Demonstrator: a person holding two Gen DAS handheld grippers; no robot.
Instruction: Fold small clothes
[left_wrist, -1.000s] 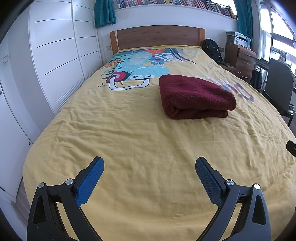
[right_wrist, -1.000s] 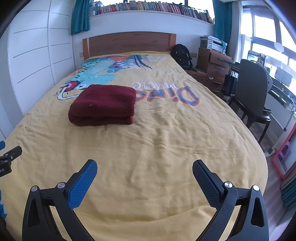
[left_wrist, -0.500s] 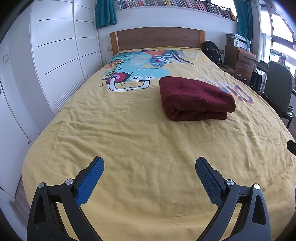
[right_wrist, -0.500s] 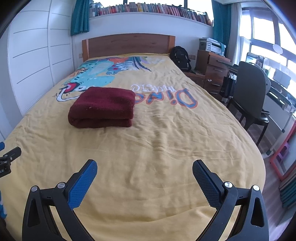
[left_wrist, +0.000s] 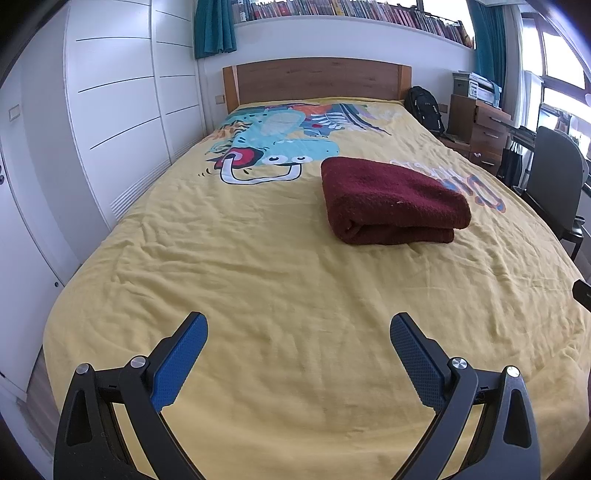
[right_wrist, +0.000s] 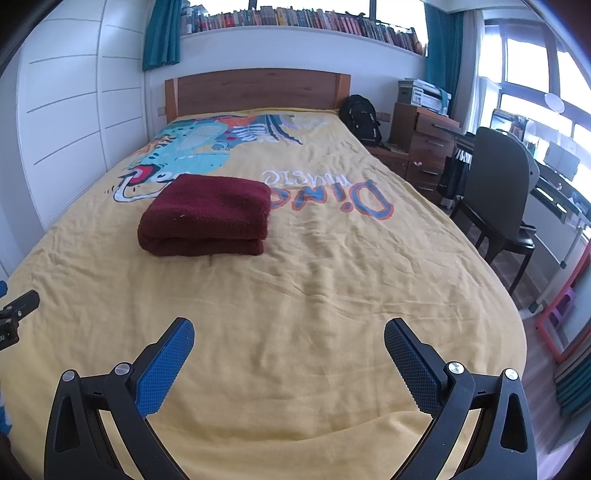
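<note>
A dark red folded cloth (left_wrist: 391, 201) lies on the yellow bedspread (left_wrist: 258, 295), mid-bed; it also shows in the right wrist view (right_wrist: 207, 216). My left gripper (left_wrist: 298, 328) is open and empty, held above the foot of the bed, well short of the cloth. My right gripper (right_wrist: 289, 332) is open and empty too, also near the foot of the bed, with the cloth ahead to its left. A part of the left gripper shows at the left edge of the right wrist view (right_wrist: 14, 314).
White wardrobe doors (left_wrist: 110, 129) run along the bed's left side. A wooden headboard (left_wrist: 317, 79) stands at the far end. To the right are a black backpack (right_wrist: 360, 118), a wooden drawer unit (right_wrist: 424, 147), a dark chair (right_wrist: 498, 199) and a desk.
Both grippers have drawn back and tilted up a little, so the cloth sits slightly lower in both views. The cloth has not moved. Both grippers stay open.
</note>
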